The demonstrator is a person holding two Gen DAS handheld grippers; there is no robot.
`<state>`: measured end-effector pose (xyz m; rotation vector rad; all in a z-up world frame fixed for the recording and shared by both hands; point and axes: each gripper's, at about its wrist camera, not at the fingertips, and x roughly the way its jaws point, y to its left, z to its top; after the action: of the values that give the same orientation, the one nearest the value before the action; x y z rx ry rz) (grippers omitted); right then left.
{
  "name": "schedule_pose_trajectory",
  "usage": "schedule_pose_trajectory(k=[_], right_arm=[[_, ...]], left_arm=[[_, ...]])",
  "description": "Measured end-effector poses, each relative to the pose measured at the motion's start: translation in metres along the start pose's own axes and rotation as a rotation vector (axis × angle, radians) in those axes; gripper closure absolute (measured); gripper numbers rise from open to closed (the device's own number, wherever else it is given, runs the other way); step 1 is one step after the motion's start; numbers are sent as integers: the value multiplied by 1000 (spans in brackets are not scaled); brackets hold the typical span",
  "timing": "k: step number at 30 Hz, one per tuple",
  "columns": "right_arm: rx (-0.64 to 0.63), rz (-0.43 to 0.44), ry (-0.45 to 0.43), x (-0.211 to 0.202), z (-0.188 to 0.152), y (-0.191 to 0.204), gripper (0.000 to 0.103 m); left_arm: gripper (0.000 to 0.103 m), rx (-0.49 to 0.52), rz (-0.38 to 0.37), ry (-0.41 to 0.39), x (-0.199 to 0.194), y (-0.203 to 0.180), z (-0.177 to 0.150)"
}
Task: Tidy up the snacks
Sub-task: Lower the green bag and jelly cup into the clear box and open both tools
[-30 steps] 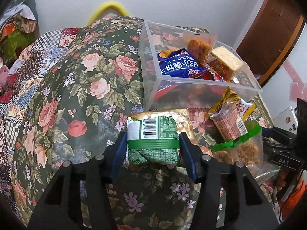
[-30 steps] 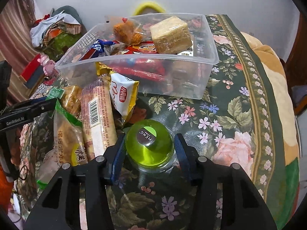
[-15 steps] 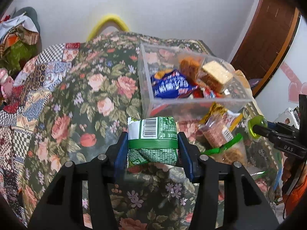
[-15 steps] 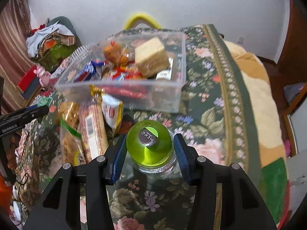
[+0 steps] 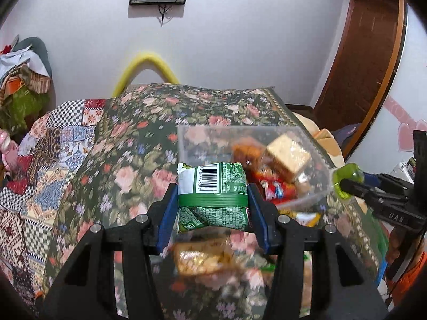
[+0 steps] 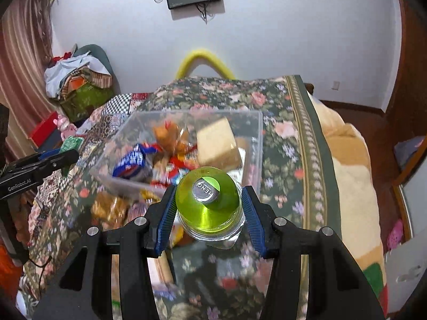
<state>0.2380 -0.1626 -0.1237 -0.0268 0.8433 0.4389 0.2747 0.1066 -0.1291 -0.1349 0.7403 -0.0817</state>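
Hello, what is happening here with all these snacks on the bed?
A person is sorting snacks into a clear plastic bin on a flowered bedspread, using a handheld gripper in each hand. The left gripper is shut on a green snack packet, held up in front of the bin. The right gripper is shut on a green jelly cup, also lifted near the bin. The bin already holds several snacks, and a few loose packets lie on the bedspread in front of it.
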Motion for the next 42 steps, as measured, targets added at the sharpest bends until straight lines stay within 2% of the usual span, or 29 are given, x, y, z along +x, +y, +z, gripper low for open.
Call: schedule_pose_trajectory(k=[12,23,28,38,42], right_arm=[[-51,58,40,52,28,26,57],[-85,60,84,92,37,35,57],[-76,72,96,102,41,36,57],[-70,54,114,100,41,36,56],[-80,44,97,84,42,37,54]], left_arm=[[52,28,-11,37,61,-18,26],[52,29,25,75,109,-7,38],[51,10,11,99,123,-3,39],[39,7,14,87,110,-8,35],[36,9,13,73,95,-11,37]])
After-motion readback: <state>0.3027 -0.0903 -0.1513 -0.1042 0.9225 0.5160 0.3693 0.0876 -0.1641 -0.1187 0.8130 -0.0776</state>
